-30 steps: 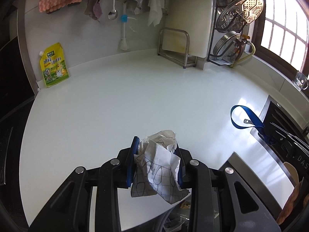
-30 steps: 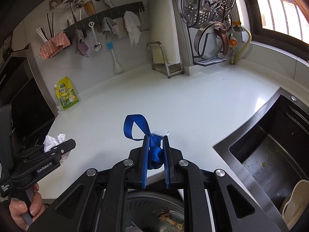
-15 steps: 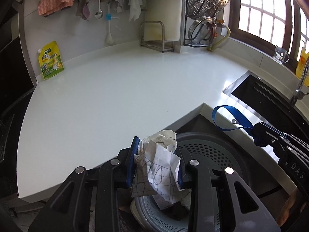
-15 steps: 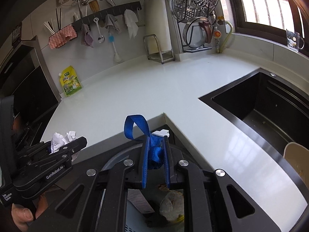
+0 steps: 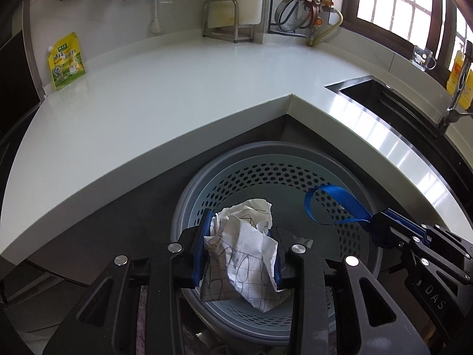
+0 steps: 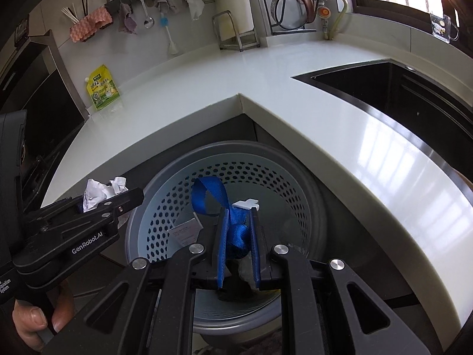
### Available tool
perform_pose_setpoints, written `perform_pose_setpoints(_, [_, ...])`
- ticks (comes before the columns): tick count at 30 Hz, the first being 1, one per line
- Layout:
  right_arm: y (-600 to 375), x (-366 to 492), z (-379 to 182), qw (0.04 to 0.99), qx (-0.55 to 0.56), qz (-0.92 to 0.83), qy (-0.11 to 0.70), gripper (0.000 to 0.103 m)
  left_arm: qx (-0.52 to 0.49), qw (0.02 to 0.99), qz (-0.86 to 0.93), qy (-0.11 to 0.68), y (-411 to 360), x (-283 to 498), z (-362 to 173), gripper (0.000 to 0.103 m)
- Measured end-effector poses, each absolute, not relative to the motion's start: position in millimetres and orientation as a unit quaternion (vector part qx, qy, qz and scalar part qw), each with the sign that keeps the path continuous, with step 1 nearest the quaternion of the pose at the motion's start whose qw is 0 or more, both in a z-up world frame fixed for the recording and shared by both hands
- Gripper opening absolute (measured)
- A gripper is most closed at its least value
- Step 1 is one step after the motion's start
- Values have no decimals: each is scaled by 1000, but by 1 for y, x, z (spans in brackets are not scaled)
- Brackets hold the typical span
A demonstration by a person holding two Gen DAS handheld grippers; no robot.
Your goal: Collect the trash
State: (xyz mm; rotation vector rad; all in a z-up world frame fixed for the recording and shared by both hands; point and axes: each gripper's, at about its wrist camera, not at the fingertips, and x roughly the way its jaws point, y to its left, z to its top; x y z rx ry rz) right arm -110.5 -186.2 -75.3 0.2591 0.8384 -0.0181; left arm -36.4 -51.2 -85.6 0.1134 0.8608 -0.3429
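My left gripper (image 5: 241, 233) is shut on a crumpled white paper (image 5: 245, 248) with pen lines, and it hangs over the grey perforated trash bin (image 5: 266, 174). My right gripper (image 6: 238, 222) is shut on a blue strap (image 6: 207, 198) with a white clip, also above the trash bin (image 6: 183, 186). The blue strap (image 5: 334, 204) and the right gripper (image 5: 381, 227) show at the right of the left wrist view. The left gripper (image 6: 118, 189) with the crumpled paper (image 6: 99, 190) shows at the left of the right wrist view. Paper scraps lie in the bin.
The bin stands on the floor in the inner corner of the white L-shaped counter (image 5: 147, 94). A black sink (image 6: 399, 94) is set in the counter at right. A yellow-green pouch (image 5: 66, 60) leans on the back wall. A metal rack (image 5: 226, 19) and pot lids stand behind.
Both grippers have drawn back from over the counter and sunk, and now hang above the bin. Each still holds its item.
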Motion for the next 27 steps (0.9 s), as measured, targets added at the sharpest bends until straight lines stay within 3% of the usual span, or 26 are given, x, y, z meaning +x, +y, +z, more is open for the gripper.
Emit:
perform_pose_setpoints(5, [-183, -110, -85, 900, 130, -1, 415, 15, 49, 887, -167, 428, -49, -36, -94, 40])
perform_pose_setpoints(8, [-183, -112, -83, 904, 129, -6, 408, 33, 43, 889, -164, 426, -45, -37, -94, 56])
perform_pose_setpoints(12, [-188, -114, -81, 906, 131, -18, 402, 36, 46, 891, -158, 424, -44, -36, -92, 57])
perform_pose_setpoints(15, [-191, -115, -82, 905, 134, -23, 404, 41, 52, 896, -150, 416, -43, -39, -91, 66])
perform_pose_setpoints(27, [-194, -122, -84, 906, 133, -33, 400, 50, 61, 908, -137, 391, -40, -45, -80, 74])
